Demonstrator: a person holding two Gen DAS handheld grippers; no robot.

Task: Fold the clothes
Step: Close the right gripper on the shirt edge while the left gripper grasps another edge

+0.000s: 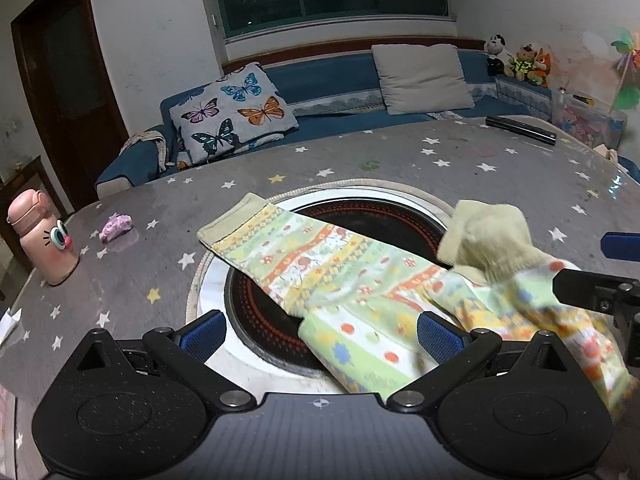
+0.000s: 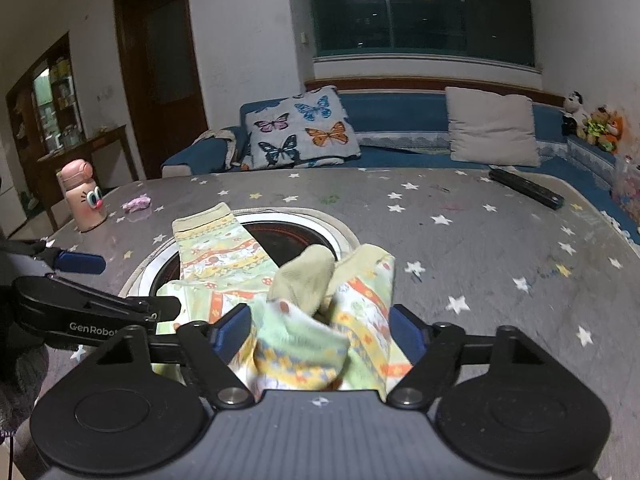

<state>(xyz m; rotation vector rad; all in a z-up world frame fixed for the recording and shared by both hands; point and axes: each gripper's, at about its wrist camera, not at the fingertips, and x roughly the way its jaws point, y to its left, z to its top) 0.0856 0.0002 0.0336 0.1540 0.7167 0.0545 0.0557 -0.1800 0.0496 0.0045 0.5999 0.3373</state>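
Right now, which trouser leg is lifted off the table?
The right-hand leg, bunched between the right gripper's fingers with its cuff raised. The other leg lies flat across the round hob.

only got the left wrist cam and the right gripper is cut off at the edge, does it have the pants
Observer: The pants are bunched between the right gripper's blue pads and touch both. I cannot tell whether it is clamped.
Operator: ok, and whats left of the door, my view stops there
Observer: A wooden cabinet with stocked shelves stands left of the door.
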